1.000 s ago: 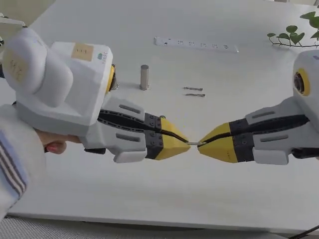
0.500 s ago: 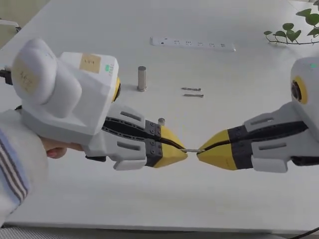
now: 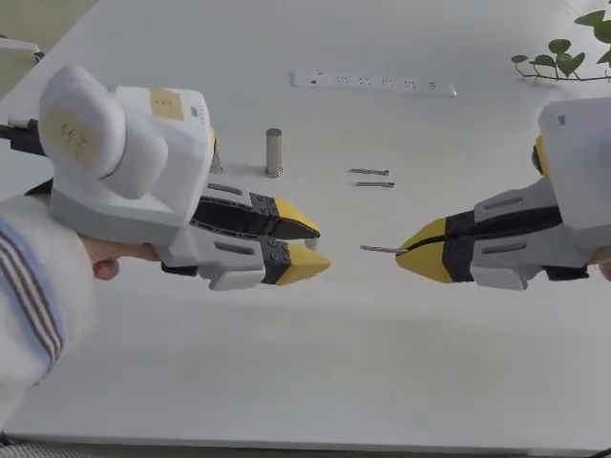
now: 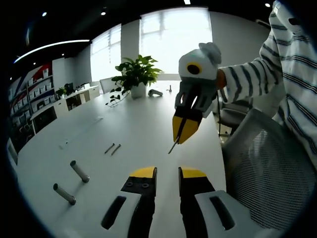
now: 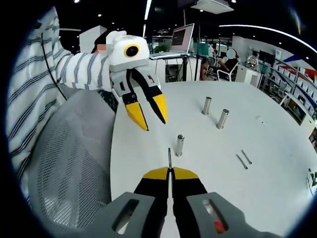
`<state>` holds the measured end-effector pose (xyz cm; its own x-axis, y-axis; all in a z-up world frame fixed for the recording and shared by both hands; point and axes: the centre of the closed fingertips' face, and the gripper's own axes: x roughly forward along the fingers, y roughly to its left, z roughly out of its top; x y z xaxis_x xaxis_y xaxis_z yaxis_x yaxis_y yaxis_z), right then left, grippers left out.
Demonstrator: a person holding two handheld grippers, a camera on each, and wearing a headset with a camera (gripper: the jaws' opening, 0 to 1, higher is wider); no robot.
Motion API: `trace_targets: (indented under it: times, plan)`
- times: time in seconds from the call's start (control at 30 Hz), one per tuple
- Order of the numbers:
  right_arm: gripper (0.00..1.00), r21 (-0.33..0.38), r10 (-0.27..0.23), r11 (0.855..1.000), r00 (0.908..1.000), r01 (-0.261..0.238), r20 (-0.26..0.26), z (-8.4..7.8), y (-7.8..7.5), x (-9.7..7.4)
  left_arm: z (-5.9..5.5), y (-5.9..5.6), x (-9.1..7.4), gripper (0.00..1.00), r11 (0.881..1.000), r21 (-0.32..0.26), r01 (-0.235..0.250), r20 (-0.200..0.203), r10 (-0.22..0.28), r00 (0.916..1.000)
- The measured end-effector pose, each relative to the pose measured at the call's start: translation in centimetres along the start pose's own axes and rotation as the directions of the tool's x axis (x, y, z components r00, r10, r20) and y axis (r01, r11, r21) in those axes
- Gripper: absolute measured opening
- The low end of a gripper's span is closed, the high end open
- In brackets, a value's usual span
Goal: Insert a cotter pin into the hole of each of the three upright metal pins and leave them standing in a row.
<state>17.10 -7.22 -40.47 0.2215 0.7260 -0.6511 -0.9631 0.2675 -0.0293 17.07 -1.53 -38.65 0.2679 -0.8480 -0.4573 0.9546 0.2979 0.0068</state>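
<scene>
Half a second ago both grippers met at the cotter pin [image 3: 382, 250]; the left gripper [image 3: 318, 246] has since let go and drawn back, and the pin is left with the right gripper [image 3: 402, 254] alone, open air between its free end and the left jaws. Both tools hang over the white table [image 3: 315, 372], well inside its near edge, which runs along the bottom of the head view. A broad bare stretch lies between that edge and the grippers. In the right gripper view the table's curved edge meets a grey mesh chair [image 5: 69, 163]. Toward the far side of the table a power strip [image 3: 372, 84] lies flat, and a leafy plant [image 3: 568, 43] trails in at the corner. The room behind is a bright office with large windows and desks. Three metal pins stand upright: the nearest metal pin [image 5: 180, 145] is close to the held pin's free end without touching it, and the other two metal pins [image 5: 206, 105] stand farther back, near each other. Two spare cotter pins [image 3: 369, 172] lie side by side near those two. The left jaws are spread wide and carry nothing. The right jaws are pressed together on one end of the cotter pin, whose shaft sticks straight out past the yellow tips.
</scene>
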Motion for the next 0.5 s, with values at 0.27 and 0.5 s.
trace_targets:
  times: [0.27,0.5]
  plan:
    - [0.00,-0.029,-0.004,1.000,0.9997,0.003,-0.026,0.0,-1.4,1.8,-1.1,2.1,0.8,0.14,0.999,-0.010,-0.045,-0.046,0.044,0.9980]
    - [0.00,-0.045,0.014,0.999,0.9990,-0.016,-0.042,-0.1,-1.7,3.4,-2.0,3.3,1.6,0.13,0.999,-0.007,-0.054,-0.088,0.053,0.9947]
